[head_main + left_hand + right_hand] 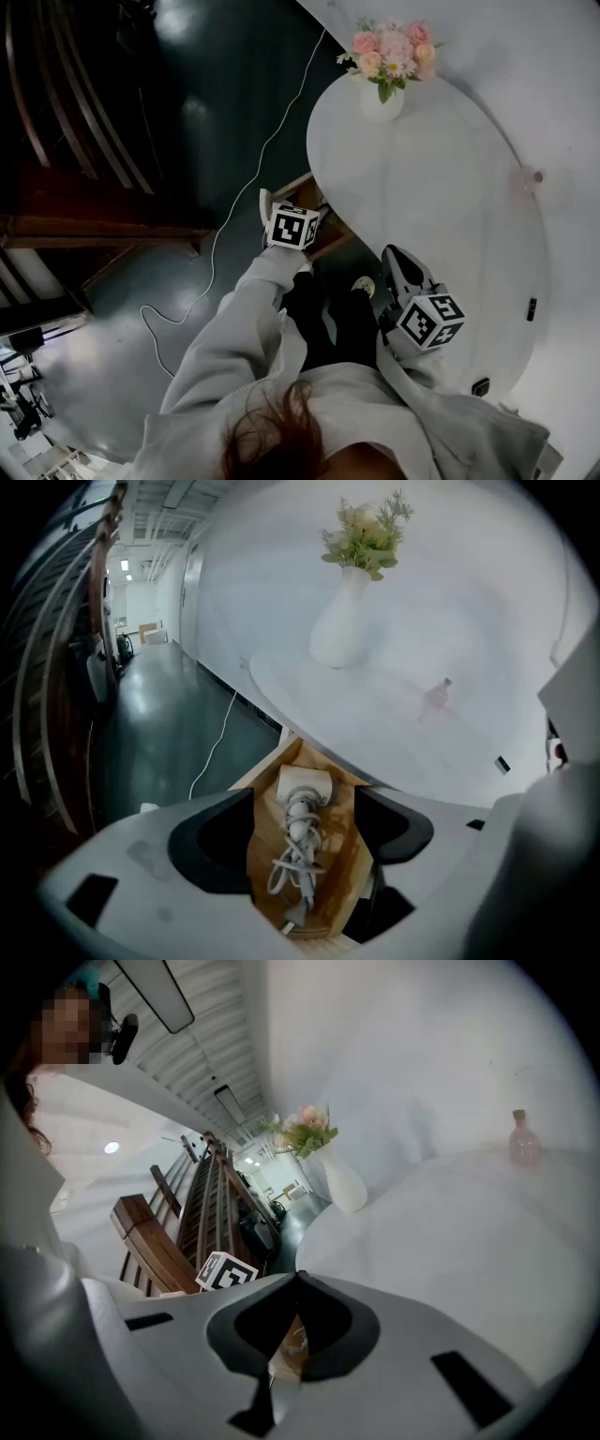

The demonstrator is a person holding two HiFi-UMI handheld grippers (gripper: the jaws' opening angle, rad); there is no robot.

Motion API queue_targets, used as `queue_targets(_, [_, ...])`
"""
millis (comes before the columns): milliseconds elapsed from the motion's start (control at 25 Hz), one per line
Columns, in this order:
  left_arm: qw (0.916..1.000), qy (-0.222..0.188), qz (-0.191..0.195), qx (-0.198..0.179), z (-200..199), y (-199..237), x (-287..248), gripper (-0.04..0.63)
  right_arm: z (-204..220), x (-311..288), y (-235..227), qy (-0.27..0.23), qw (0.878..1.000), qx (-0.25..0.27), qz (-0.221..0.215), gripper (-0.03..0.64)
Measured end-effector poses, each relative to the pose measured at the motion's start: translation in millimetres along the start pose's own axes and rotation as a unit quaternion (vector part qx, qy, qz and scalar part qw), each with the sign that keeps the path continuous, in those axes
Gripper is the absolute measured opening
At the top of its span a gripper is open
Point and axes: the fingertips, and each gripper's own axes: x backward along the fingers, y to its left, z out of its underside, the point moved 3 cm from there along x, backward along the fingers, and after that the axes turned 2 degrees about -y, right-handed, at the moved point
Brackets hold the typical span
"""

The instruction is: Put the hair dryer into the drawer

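Note:
The white hair dryer lies in the open wooden drawer under the white round table, its cord coiled beside it. My left gripper hangs over the drawer, open, with nothing between its jaws; the dryer shows through the gap below them. In the head view the left gripper is at the drawer's mouth. My right gripper is at the table's near edge, shut and holding nothing. In the right gripper view its jaws meet at the tips.
On the table stand a white vase of flowers at the far side and a small pink bottle to the right. A white cable trails over the dark floor. Dark wooden furniture is at left.

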Motion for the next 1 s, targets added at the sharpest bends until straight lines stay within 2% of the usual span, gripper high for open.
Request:
queue_targets(240, [0.9998,-0.005,-0.004,0.018,3.2,-1.5,32.5,0.33,-7.9,-6.9,8.9,-0.004,1.0,0.005,-0.026,0.049])
queue_targets(440, [0.9981,-0.031,-0.004,0.054,8.2,-1.8,63.3,0.33,-9.7,-17.2,16.4,0.002,0.999,0.012,-0.048,0.05])
queue_targets(600, [0.9954,-0.054,-0.011,0.079,15.7,1.6,87.6,0.328,-5.4,-31.8,24.0,0.021,0.997,0.021,-0.073,0.049])
queue_targets(800, [0.9883,-0.089,-0.032,0.12,29.9,12.2,120.7,0.322,8.9,-54.5,32.2,0.057,0.993,0.037,-0.096,0.049])
queue_targets(880, [0.984,-0.107,-0.046,0.134,35.6,17.2,135.7,0.291,18.2,-66.0,34.3,0.077,0.991,0.043,-0.104,0.049])
queue_targets(1000, [0.973,-0.146,-0.074,0.163,43.7,24.2,159.6,0.169,34.5,-84.8,38.4,0.113,0.985,0.06,-0.119,0.049])
